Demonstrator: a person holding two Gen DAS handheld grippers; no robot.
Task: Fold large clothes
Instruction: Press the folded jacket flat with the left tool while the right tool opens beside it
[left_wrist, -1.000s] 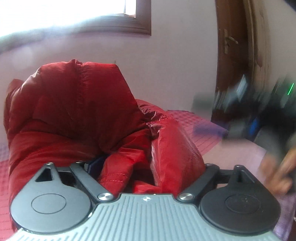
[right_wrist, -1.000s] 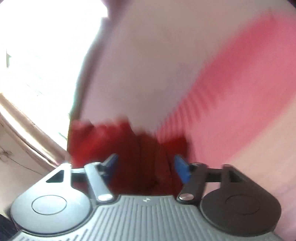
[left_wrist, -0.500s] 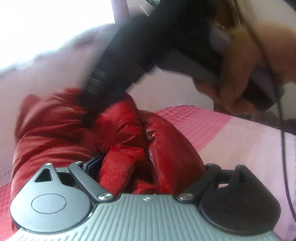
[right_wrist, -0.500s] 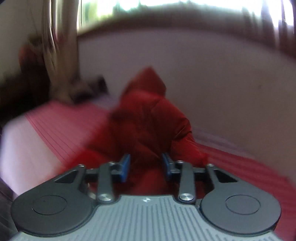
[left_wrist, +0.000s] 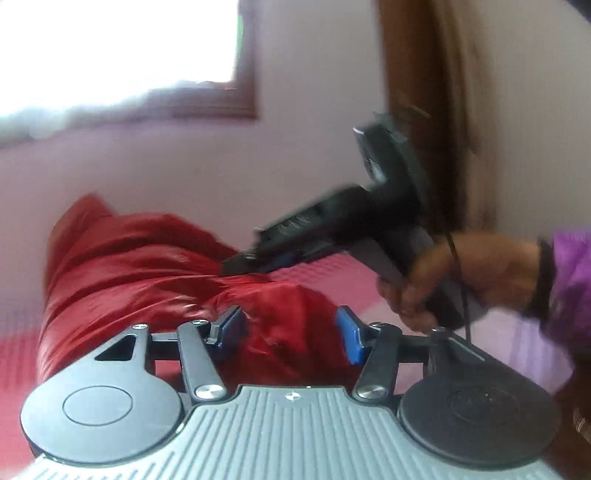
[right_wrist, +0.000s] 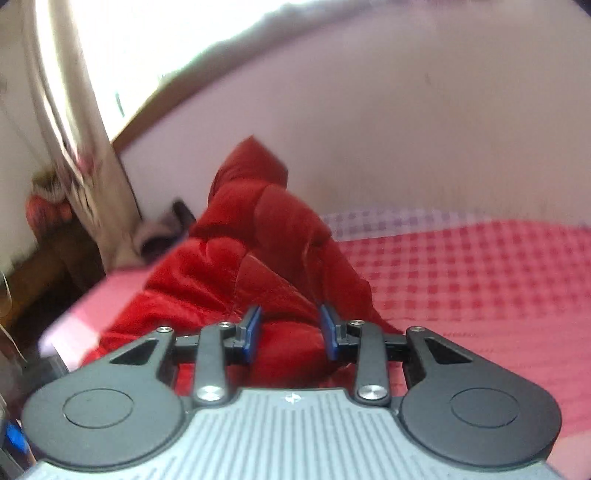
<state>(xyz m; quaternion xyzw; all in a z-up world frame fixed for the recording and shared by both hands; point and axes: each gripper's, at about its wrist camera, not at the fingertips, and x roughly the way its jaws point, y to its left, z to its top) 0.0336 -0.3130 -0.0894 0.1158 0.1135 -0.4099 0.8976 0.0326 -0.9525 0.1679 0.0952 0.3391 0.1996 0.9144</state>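
A puffy red jacket (left_wrist: 140, 280) lies bunched on a pink checked bed (right_wrist: 480, 280), its hood (right_wrist: 255, 166) standing up near the wall. My left gripper (left_wrist: 290, 334) is low at the jacket's near end. Its jaws are closing, and a bulge of red fabric fills the gap and touches both blue pads (left_wrist: 231, 330). A hand (left_wrist: 461, 277) in a purple sleeve holds my right gripper (left_wrist: 251, 262), whose tips rest on top of the jacket. In the right wrist view the right gripper (right_wrist: 290, 332) is shut on a fold of the jacket (right_wrist: 258, 258).
A pale wall (left_wrist: 184, 166) with a bright window (left_wrist: 110, 48) runs behind the bed. A brown wooden door frame (left_wrist: 417, 74) stands on the right. In the right wrist view a curtain (right_wrist: 74, 147) hangs left of the bed's edge (right_wrist: 92, 295), above dark furniture.
The right gripper swung in over the jacket, rolled level and narrowed its jaws onto red fabric. The left jaws drew in from wide to close around a bulge of the jacket.
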